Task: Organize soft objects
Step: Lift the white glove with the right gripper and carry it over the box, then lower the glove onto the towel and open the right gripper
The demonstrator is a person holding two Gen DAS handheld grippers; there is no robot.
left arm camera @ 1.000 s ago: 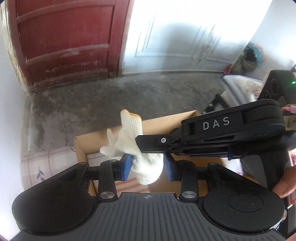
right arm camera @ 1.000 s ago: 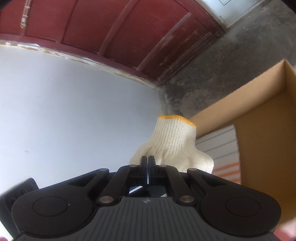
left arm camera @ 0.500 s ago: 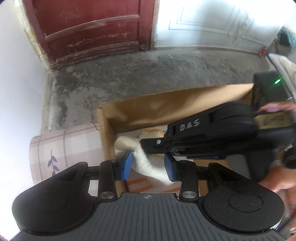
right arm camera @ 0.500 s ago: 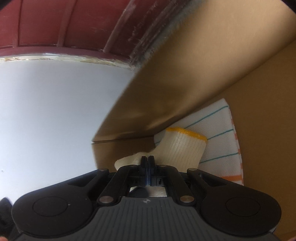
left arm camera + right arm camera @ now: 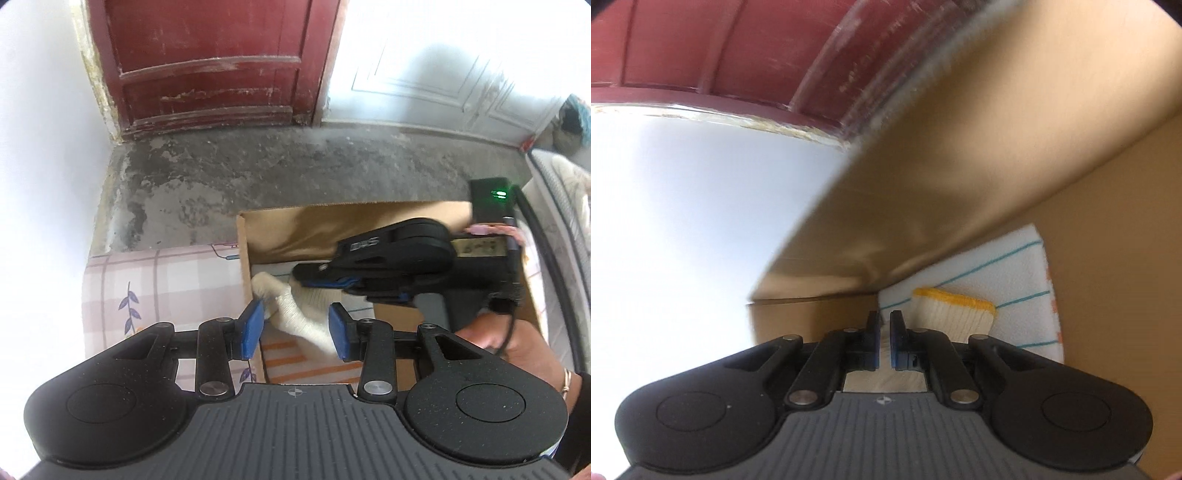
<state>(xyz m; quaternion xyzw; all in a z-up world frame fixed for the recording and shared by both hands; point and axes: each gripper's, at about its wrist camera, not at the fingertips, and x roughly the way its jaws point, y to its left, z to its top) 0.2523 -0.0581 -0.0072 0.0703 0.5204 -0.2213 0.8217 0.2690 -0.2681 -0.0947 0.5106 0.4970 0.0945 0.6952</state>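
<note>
The white knitted glove with a yellow cuff (image 5: 955, 314) lies in the brown cardboard box (image 5: 332, 221) on a striped towel (image 5: 1027, 258), between the spread left gripper (image 5: 295, 328) jaws, while the right gripper (image 5: 882, 332) jaws have just been opening slightly around it.

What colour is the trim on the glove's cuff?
Yellow-orange trim on the off-white knit glove, clearest in the right wrist view.

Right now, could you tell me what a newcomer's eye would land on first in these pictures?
Probably the white knit glove with its yellow cuff, lying inside the open cardboard box on a striped cloth. Both tongs crowd it: the left tongs straddle its fingers, the right tongs stand slightly parted beside its cuff. Behind stands a worn red door.
</note>
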